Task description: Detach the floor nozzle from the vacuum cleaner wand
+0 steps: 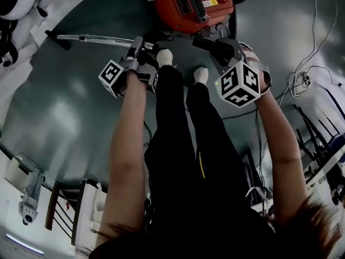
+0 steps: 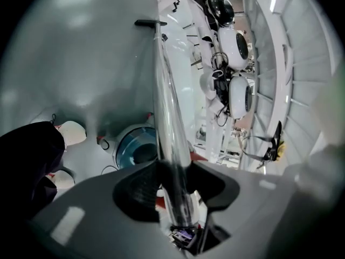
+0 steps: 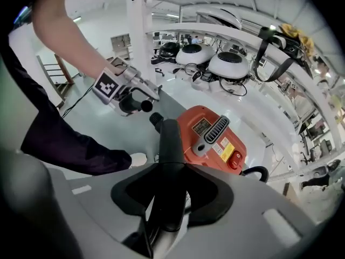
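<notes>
The chrome wand (image 1: 97,38) lies low over the grey floor and runs left to a small black floor nozzle (image 1: 57,40) at its far end. My left gripper (image 1: 141,46) is shut on the wand's near end. In the left gripper view the wand (image 2: 167,117) rises from between the jaws of the left gripper (image 2: 175,198) to the nozzle (image 2: 151,23). My right gripper (image 1: 207,41) is shut on the black hose handle (image 3: 170,144), just in front of the red vacuum cleaner (image 1: 194,0). The handle's ribbed end (image 3: 156,118) points toward the left gripper (image 3: 129,93), a short gap apart.
The person's legs and white-socked feet (image 1: 200,74) stand between the two grippers. Cables (image 1: 302,80) trail over the floor at the right. White machines (image 3: 210,58) and racks line the room's edge, and a small ladder (image 1: 64,209) stands at the lower left.
</notes>
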Motion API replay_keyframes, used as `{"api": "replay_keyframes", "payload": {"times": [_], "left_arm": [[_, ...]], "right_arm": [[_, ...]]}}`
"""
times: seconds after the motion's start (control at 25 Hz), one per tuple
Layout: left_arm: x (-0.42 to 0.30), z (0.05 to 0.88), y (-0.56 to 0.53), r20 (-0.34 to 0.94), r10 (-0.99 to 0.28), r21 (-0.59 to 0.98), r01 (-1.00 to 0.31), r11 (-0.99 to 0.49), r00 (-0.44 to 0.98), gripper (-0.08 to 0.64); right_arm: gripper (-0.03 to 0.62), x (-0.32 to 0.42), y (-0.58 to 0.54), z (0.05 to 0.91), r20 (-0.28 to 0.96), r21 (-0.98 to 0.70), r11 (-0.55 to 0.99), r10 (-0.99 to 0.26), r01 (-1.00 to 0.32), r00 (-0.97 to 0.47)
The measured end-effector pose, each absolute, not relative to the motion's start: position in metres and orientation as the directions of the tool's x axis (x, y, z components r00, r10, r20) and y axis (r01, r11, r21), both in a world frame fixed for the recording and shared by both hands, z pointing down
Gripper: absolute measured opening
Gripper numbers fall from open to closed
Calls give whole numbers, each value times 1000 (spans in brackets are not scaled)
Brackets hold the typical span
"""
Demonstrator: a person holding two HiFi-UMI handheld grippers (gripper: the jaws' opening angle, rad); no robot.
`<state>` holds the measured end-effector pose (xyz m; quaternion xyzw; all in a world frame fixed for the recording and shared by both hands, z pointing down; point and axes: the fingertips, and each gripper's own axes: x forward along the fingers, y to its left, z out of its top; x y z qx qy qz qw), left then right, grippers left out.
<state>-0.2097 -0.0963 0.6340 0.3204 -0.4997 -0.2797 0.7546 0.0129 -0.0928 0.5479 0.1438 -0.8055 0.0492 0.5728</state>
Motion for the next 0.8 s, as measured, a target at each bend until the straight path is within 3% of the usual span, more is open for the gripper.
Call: {"api": "replay_keyframes", "payload": {"times": [0.8], "left_arm": [[-137, 617, -97, 538, -720, 747, 148, 648, 439, 181]], "right_arm": [[152, 3, -99, 551, 930, 71, 936, -187, -345, -315]]}}
